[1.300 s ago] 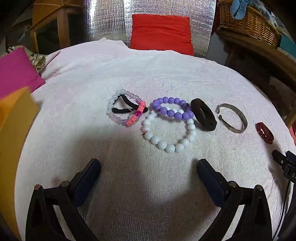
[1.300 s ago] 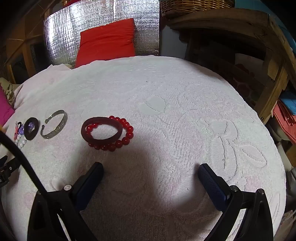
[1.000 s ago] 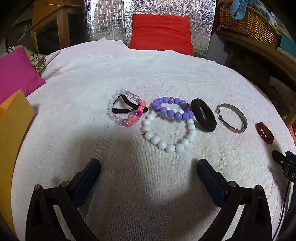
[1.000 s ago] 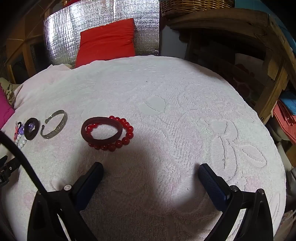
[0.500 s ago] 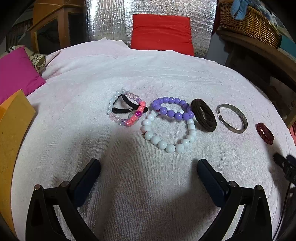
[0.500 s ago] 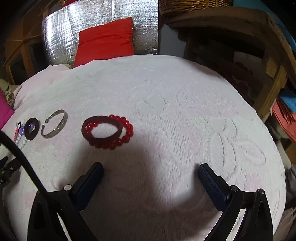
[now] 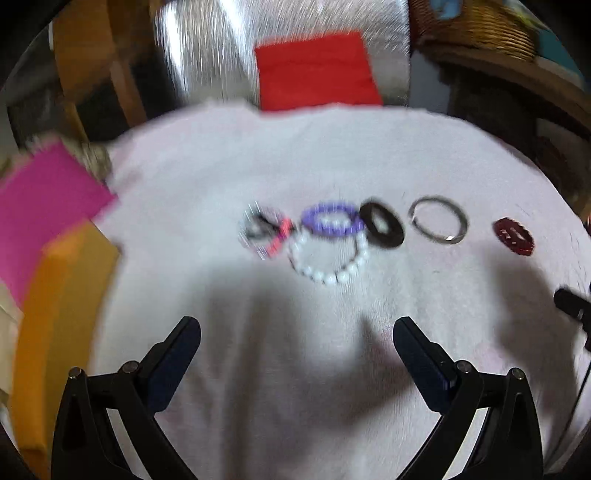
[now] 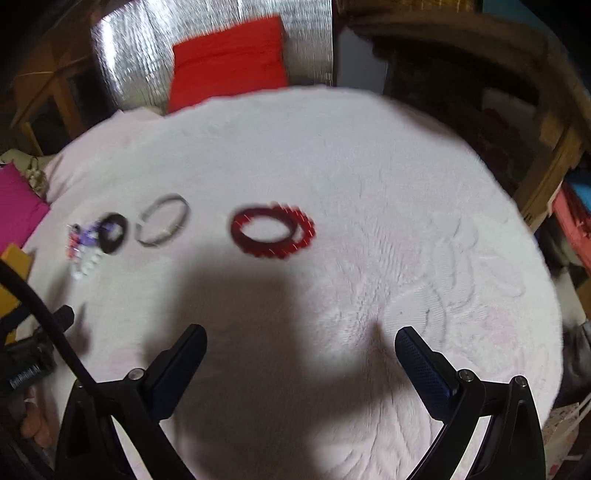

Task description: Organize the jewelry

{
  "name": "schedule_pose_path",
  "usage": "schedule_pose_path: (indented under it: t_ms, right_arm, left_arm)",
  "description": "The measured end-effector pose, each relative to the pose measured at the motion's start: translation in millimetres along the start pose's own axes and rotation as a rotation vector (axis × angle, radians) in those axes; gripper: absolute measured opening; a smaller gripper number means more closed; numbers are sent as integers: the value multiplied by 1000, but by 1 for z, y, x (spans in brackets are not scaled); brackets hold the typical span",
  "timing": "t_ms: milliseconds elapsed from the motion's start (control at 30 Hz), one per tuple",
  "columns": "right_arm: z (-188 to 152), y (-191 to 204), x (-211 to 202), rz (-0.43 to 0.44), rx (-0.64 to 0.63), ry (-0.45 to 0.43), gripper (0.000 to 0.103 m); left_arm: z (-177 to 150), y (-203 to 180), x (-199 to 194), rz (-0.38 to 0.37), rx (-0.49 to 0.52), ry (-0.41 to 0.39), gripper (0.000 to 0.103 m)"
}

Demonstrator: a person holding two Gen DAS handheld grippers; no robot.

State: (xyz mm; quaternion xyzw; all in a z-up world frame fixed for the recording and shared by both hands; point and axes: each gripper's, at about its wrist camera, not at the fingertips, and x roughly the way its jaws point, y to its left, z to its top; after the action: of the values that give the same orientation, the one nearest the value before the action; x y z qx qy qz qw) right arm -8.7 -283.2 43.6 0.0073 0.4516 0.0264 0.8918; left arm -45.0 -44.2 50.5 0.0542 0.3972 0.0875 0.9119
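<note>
Bracelets lie in a row on a pale pink towel (image 7: 314, 369). In the left wrist view, from the left: a clear, black and pink bead tangle (image 7: 266, 230), a purple bead bracelet (image 7: 332, 218) overlapping a white bead bracelet (image 7: 327, 275), a black ring (image 7: 382, 224), a silver cuff (image 7: 437, 220) and a red bracelet pair (image 7: 514, 231). In the right wrist view the dark red bangle on a red bead bracelet (image 8: 272, 230) lies ahead, with the silver cuff (image 8: 162, 220) and black ring (image 8: 112, 232) to its left. My left gripper (image 7: 295, 341) and right gripper (image 8: 300, 343) are open and empty, well short of the bracelets. Both views are blurred.
An orange box (image 7: 55, 317) and a pink cushion (image 7: 40, 199) sit at the left. A red cushion (image 7: 314, 70) leans on silver foil at the back. A wicker basket (image 7: 476, 29) stands on wooden shelving at the right. The towel's edge curves round all sides.
Both grippers have pulled back and up, so the bracelets look smaller and higher in the views. Both views are now motion-blurred. No bracelet has moved.
</note>
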Motion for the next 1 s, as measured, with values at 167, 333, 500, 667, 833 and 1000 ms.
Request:
schedule_pose_path:
  t_ms: [167,333,500,667,833,1000]
  right_arm:
    - [-4,25,-57,40,-69,-96,103]
    - [-13,44,-111,56,-123,-206,103]
    - [-25,53,-144,101,-88,-273,103]
    - [-20,62,-146,168,-56,-285,103]
    - [-19,78,-131,148,-107,-243,103]
    - [-19,84,-122,155,-108,-207,103]
  left_arm:
    - [-8,12,-66,-32,3,-145,103]
    - [-8,43,-111,10,-75,-213,103]
    - [-8,60,-133,104,-112,-252,103]
    - [-8,65,-127,104,-119,-233,103]
    - [-8,69,-121,115,-117,-225,103]
    - [-10,73,-115,119,-127,-200,103]
